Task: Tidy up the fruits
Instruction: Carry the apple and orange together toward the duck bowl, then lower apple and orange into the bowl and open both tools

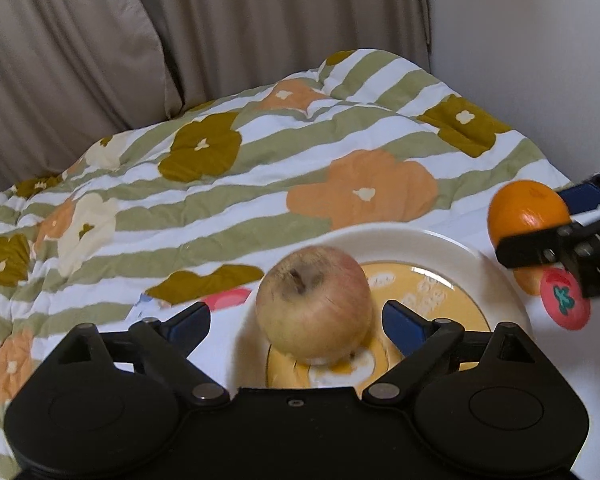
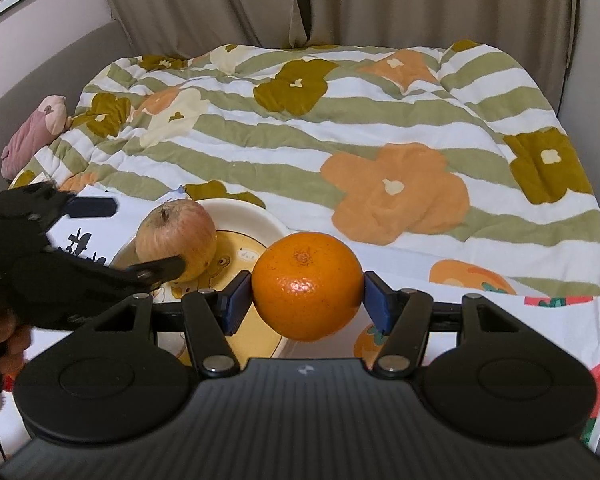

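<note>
Apple point(image 1: 314, 306) sits on the plate point(image 1: 452, 246), stem dimple up and turned a little away from me, pale yellow with a red blush. It rests on the yellow printed centre of the plate, toward the near side.

My left gripper point(image 1: 296, 318) straddles the apple. Its jaws are spread, and the blue pads point(image 1: 404, 322) stand clear of the skin on both sides with a gap showing. Nothing is gripped there; the apple stands on its own.

Orange point(image 2: 307, 285) is clamped in my right gripper point(image 2: 306, 298), with blue pads pressed against its left and right flanks and its navel end up. It hangs off the surface, just over the plate's right rim. From the left wrist view the orange point(image 1: 529, 212) sits at the far right, beyond the plate edge, with the black finger of the right gripper point(image 1: 540, 236) across its lower side.

From the right wrist view the left gripper point(image 2: 140, 238) comes in from the left, one finger crossing in front of the apple point(image 2: 176, 240), and a bit of my hand point(image 2: 10, 340) shows on its handle.

Plate point(image 2: 256, 216) is cream-rimmed and lies on a white cloth printed with fruit point(image 2: 540, 332). Beyond that is a quilt point(image 2: 340, 128) with green stripes and big flowers. Beige curtains point(image 2: 380, 0) hang behind. A pink plush toy point(image 2: 36, 132) lies at the quilt's far left edge.
</note>
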`<action>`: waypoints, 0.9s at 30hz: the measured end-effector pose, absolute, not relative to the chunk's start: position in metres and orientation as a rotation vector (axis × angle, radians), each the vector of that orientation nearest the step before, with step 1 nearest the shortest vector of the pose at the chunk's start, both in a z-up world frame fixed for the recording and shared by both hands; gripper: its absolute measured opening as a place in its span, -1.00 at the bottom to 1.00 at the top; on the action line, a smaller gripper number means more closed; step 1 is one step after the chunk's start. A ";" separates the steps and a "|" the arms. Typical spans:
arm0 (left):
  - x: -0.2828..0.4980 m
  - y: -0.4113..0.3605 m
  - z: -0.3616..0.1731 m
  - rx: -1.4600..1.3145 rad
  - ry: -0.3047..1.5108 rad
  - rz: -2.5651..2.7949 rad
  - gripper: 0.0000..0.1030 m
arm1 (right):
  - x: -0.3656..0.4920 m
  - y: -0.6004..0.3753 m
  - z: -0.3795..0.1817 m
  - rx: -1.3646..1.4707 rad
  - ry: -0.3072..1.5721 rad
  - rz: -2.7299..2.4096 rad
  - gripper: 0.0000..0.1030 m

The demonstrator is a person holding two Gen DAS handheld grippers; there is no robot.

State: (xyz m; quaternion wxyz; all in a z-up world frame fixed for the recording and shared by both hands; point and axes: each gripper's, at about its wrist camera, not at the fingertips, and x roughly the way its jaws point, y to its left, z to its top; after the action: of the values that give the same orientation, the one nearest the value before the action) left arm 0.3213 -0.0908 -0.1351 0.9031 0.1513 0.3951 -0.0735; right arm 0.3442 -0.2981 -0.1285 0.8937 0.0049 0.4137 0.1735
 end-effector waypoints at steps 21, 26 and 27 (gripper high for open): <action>0.266 -0.047 -0.119 0.153 0.860 -0.025 0.85 | 0.362 -0.226 -0.169 -0.234 0.824 0.562 0.46; 0.253 -0.037 -0.113 0.134 0.862 -0.001 0.85 | 0.356 -0.220 -0.166 -0.246 0.756 0.548 0.98; 0.250 -0.036 -0.111 0.132 0.860 0.004 0.85 | 0.355 -0.220 -0.163 -0.245 0.746 0.539 1.00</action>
State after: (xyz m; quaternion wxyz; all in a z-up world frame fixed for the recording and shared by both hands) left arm 0.2500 -0.0355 -0.1114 0.9068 0.0640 0.4167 0.0018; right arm 0.3548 -0.2202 -0.1635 0.8888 -0.1179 0.3589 0.2594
